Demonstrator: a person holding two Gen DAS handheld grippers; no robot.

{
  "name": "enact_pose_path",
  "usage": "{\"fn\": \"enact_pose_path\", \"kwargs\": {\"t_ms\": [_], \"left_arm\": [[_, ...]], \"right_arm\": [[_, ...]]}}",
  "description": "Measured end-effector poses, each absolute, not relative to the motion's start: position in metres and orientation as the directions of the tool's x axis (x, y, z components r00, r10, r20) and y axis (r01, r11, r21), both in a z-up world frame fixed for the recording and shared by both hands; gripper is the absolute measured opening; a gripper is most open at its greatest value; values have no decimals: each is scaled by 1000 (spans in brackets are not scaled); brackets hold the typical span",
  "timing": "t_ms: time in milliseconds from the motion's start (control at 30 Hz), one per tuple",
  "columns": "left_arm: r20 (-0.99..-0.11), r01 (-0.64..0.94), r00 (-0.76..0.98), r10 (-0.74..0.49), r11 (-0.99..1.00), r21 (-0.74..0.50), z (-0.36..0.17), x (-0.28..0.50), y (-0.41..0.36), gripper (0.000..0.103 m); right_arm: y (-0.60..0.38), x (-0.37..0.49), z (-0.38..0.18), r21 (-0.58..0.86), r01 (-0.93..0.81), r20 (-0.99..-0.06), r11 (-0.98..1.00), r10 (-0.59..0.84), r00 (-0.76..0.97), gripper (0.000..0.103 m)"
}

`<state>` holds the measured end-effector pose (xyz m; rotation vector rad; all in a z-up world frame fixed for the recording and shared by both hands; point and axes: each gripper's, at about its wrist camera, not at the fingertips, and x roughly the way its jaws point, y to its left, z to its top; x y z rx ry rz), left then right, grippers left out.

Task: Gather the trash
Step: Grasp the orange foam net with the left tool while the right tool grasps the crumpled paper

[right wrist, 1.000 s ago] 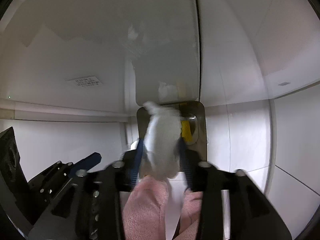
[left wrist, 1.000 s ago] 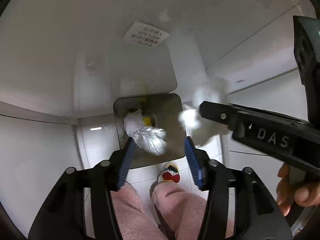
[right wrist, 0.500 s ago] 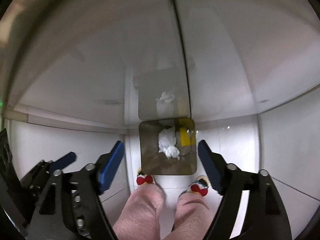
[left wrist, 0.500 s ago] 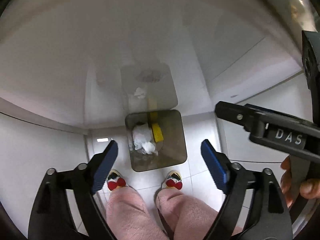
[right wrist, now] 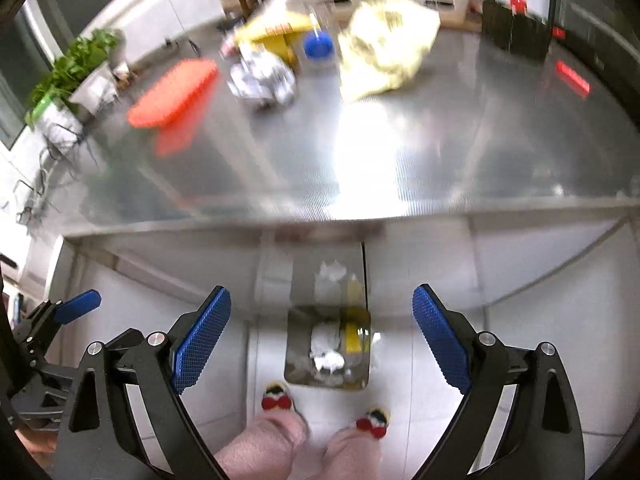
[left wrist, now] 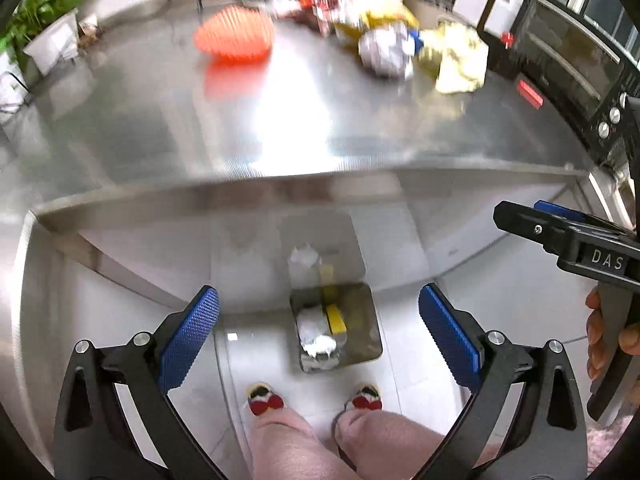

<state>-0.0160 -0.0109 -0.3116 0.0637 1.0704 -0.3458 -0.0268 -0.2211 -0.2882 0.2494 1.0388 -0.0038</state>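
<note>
**Both hands empty above the bin; more trash on the bench**

Left wrist view: left hand-held gripper [left wrist: 319, 334] empty, jaws opening wide. Bin [left wrist: 366, 342] on the floor tiles below holds crumpled white tissue [left wrist: 318, 344]. Next: reach for the crinkled foil ball [left wrist: 384, 52] on the steel bench [left wrist: 280, 128]; pinch lightly, since it looks soft.

Right wrist view: right hand-held gripper [right wrist: 321, 334] empty, jaws opening. A yellowish wrapper [right wrist: 386, 46], blurred and probably thin film, lies near the foil.
</note>
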Motion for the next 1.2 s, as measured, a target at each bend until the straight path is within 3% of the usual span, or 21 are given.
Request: {"fn": "enact_pose_path", "kwargs": {"t_ms": [233,533,1000,1100,1200], "left_arm": [[-816,300,528,-237,950,-82,-257,5,-4,95],[-773,248,604,-195,968,-50,-228,83,26,95],[-800,261,564,-205,963,-63,-262,198,23,92],[-819,252,539,-197,965,-67,-277,212,25,86],[-834,256,512,-205,963,-79,-289,222,25,76]], "right_arm": [[-217,2,-239,198,101,-792,975,99,603,93],[-213,60,-227,197,124,-767,973,75,637,93],[-193,134,-260,133,119,-790,984,33,612,93],[-190,141,-266,132,116,-794,984,35,607,90],[-188,145,-273,123,108,-799,987,34,600,80]]}}
